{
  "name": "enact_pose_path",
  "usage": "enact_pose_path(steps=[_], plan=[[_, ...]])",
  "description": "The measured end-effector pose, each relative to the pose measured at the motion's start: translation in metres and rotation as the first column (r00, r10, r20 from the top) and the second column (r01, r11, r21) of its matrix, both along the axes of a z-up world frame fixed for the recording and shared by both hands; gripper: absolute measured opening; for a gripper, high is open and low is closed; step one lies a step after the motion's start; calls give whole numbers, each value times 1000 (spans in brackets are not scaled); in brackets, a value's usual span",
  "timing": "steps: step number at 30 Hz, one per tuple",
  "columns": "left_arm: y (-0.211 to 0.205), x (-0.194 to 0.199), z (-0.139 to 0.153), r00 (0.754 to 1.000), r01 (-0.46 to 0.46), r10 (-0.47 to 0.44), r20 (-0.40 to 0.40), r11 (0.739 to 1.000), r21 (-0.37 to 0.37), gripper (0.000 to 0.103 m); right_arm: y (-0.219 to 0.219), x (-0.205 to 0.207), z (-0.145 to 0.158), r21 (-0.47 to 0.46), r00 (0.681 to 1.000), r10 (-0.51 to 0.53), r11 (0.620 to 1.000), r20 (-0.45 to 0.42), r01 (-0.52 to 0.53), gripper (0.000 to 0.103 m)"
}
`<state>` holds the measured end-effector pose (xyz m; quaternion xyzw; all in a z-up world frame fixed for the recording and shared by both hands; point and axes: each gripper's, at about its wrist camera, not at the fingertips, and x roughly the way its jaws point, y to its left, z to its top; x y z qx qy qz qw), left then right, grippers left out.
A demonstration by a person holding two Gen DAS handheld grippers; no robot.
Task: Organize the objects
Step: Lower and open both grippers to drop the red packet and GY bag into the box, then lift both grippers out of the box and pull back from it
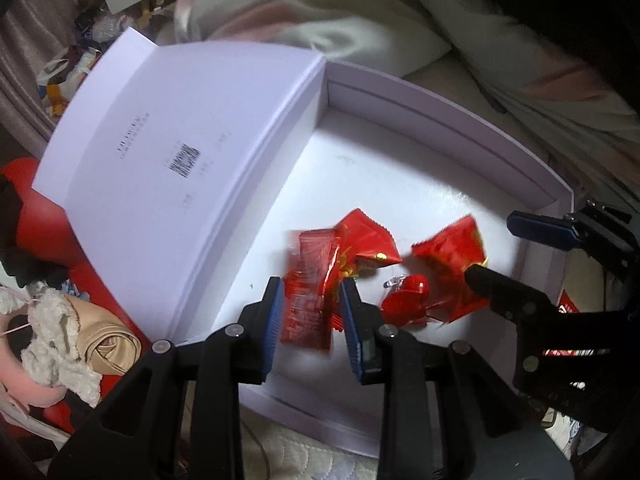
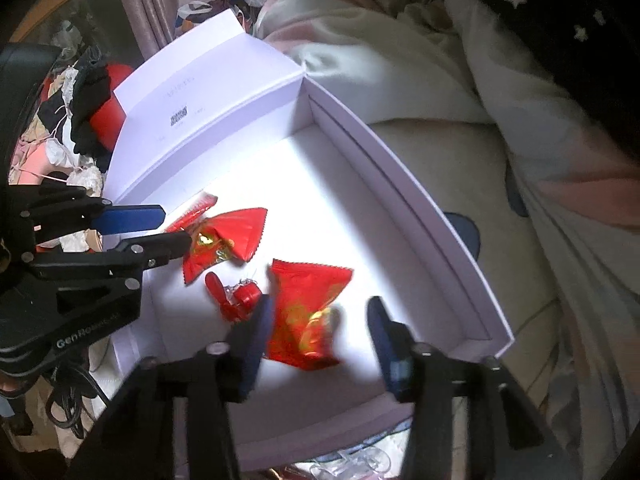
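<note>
A shallow white box (image 1: pixel 440 120) lies open on a bed, its hinged lid (image 1: pixel 168 140) folded back flat along the far-left edge, a barcode printed on it. Pale, rumpled bedding (image 2: pixel 400 60) is piled beyond the box's far edge, and a quilted cover shows at the near edge. Off the lid side sits a heap of clothes (image 2: pixel 76 120) and something red, with a curtain (image 2: pixel 144 8) behind.

On the bright box floor lie red foil packets and a small red plastic piece (image 2: pixel 236 300).

The left hand-held gripper (image 1: pixel 312 312) stands over the near-left part of the floor, its blue pads closed narrowly on one packet (image 1: pixel 308 304).

The right hand-held gripper (image 2: pixel 316 332) is over the near-right part, its jaws parted wide; another packet (image 2: pixel 308 312), blurred, sits between them against the left pad and clear of the right.
</note>
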<state>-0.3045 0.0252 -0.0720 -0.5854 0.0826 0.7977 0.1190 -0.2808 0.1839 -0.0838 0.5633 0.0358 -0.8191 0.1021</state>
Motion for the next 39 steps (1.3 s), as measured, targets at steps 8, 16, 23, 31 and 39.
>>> enact_pose_path(steps=[8, 16, 23, 31, 39], plan=[[-6, 13, 33, 997, -18, 17, -74, 1000, -10, 41, 2, 11, 27, 5, 999, -12, 1000, -52, 13, 52], [-22, 24, 58, 992, -44, 47, -118, 999, 28, 52, -4, 27, 55, 4, 994, -23, 1000, -106, 23, 53], [-29, 41, 76, 986, -64, 68, -151, 997, 31, 52, -7, 44, 77, -8, 990, -24, 1000, -142, 23, 53], [-28, 63, 93, 982, -53, 58, -179, 998, 35, 52, -5, 65, 95, -8, 984, -34, 999, -173, 33, 53], [-27, 85, 108, 974, -58, 65, -217, 998, 40, 62, -1, 96, 106, 2, 981, -47, 999, -189, 48, 53]])
